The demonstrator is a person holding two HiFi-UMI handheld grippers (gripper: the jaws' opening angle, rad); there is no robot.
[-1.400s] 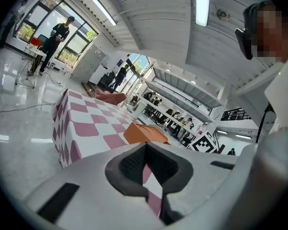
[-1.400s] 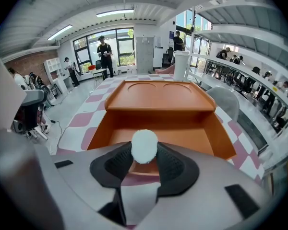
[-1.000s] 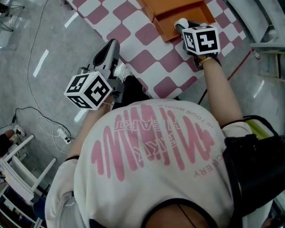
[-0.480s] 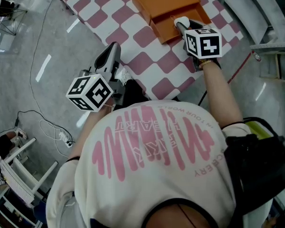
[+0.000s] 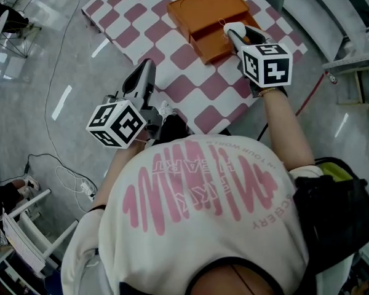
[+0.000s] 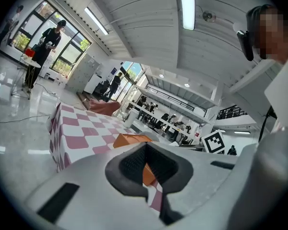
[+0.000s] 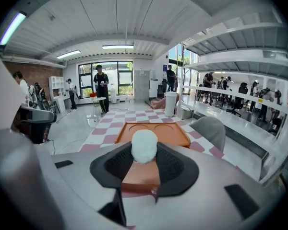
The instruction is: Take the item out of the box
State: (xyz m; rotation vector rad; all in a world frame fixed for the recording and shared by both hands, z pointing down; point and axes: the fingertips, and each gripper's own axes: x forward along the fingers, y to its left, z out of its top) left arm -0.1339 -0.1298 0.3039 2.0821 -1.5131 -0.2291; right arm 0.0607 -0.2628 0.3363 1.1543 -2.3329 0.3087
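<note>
Grey glossy floor (image 5: 37, 72), far left of the head view; a person in dark clothes (image 6: 48, 40) standing by the windows in the left gripper view; left hand-held gripper (image 5: 145, 66), grey, marker cube (image 5: 115, 123) at its rear, held off the bench's near-left edge and pointing towards it; its jaws stand only narrowly parted, dark ribbed pads (image 6: 129, 164) with nothing between them, chequered cloth and box showing through the slit; bench (image 5: 197, 100), covered in pink-and-white chequered cloth, running up the middle of the head view; box (image 5: 203, 8), orange, flat, lying on the cloth at the bench's far side, its broad upper panel bearing two shallow round recesses, a lower orange part (image 5: 210, 45) projecting from its near side; item (image 5: 234, 29), one, white, rounded, fuzzy in surface, pinched at the tips of the right hand-held gripper (image 5: 236, 34), positioned over the box's projecting near part; in the right gripper view the item (image 7: 144, 146) sits between widely spaced jaws with the orange surface directly behind and below it; whether it clears the box cannot be told; second marker cube (image 5: 266, 64), behind those jaws, above the person's forearm (image 5: 283, 128); grey chair (image 7: 209, 128) and long white shelving (image 7: 240, 63), right of the bench
</note>
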